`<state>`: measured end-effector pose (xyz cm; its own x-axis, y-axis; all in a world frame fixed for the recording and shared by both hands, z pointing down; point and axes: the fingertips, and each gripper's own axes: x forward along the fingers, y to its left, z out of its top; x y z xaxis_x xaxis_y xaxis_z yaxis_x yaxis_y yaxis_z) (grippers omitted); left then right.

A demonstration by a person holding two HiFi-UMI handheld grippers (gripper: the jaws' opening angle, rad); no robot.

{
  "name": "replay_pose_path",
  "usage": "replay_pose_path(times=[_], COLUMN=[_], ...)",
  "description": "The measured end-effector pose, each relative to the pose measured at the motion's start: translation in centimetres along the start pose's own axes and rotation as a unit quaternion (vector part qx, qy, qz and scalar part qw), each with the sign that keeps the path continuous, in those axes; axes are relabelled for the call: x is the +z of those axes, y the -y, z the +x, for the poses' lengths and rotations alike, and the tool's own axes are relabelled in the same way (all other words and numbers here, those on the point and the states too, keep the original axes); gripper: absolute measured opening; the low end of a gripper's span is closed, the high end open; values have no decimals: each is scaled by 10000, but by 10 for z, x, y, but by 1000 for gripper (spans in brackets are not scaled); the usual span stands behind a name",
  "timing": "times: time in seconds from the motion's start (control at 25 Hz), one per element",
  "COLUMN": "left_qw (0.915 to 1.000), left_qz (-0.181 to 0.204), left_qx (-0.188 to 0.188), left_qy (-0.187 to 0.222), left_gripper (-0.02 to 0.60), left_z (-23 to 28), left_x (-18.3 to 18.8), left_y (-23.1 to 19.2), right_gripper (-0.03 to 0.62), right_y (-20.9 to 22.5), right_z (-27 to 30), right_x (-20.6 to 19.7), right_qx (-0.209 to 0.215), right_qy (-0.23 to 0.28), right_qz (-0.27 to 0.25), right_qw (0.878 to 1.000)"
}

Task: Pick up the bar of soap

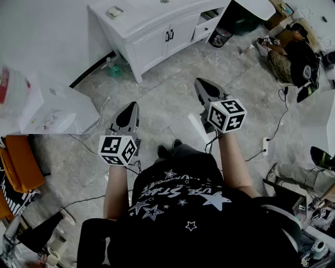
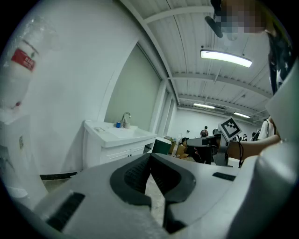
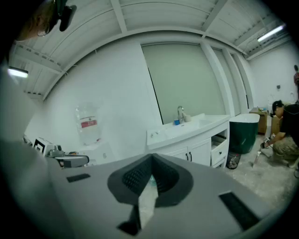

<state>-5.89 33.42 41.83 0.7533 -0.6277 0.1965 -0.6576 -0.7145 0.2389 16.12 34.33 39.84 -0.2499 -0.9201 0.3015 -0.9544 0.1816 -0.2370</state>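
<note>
Head view: a person in a black star-printed T-shirt (image 1: 178,204) stands on a grey marbled tile floor (image 1: 167,104), holding the left claw (image 1: 130,109) and the right claw (image 1: 203,86) out ahead, each carrying its white cube of black square markers. Neither claw holds anything. In the left gripper view the left claw (image 2: 150,158) has its dark ribbed pads (image 2: 135,175) closed tip to tip, with only floor showing through the slit below them. In the right gripper view the right claw (image 3: 152,161) is likewise fully closed and empty. Well ahead of both, a white two-door vanity cabinet (image 1: 157,44) stands against a white wall. On the left end of its tabletop (image 1: 146,18) lies what appears to be the pale rectangular bar of soap (image 1: 114,11), well apart from either claw. A chrome tap (image 3: 180,113) rises over the basin with a small blue cup (image 3: 176,122) just beside it. A clear plastic bottle with a red label (image 3: 88,123) stands off to the left, close to a white box (image 1: 52,112); whether it rests on the box cannot be told. To the right of the cabinet are a dark green bin (image 3: 243,133) and a second person (image 1: 290,52) crouching on the floor
</note>
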Motion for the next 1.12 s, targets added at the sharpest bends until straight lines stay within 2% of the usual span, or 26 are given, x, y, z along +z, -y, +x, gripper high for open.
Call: replay_pose_path(times=[0.48, 0.72, 0.92, 1.04, 1.12], left_qw=[9999, 9998, 9998, 9996, 9995], left_qz=[4, -84, 2, -11, -10], left_qx=[80, 159, 200, 271, 291], left_qy=[-77, -99, -66, -48, -77], left_gripper=[9, 9, 9, 9, 9], left_z=[2, -12, -18, -15, -9], left_x=[5, -5, 0, 5, 7], left_y=[3, -9, -25, -38, -43], right_gripper=[5, 5, 8, 165, 202], right_y=[-1, -19, -28, -29, -25], right_z=[9, 22, 34, 49, 59], right_x=[7, 4, 5, 9, 12], right_qx=[91, 139, 190, 253, 272], right_qy=[-137, -159, -94, -111, -132], right_qz=[-134, -158, -139, -235, -215], right_qw=[9998, 9997, 9997, 9993, 9993])
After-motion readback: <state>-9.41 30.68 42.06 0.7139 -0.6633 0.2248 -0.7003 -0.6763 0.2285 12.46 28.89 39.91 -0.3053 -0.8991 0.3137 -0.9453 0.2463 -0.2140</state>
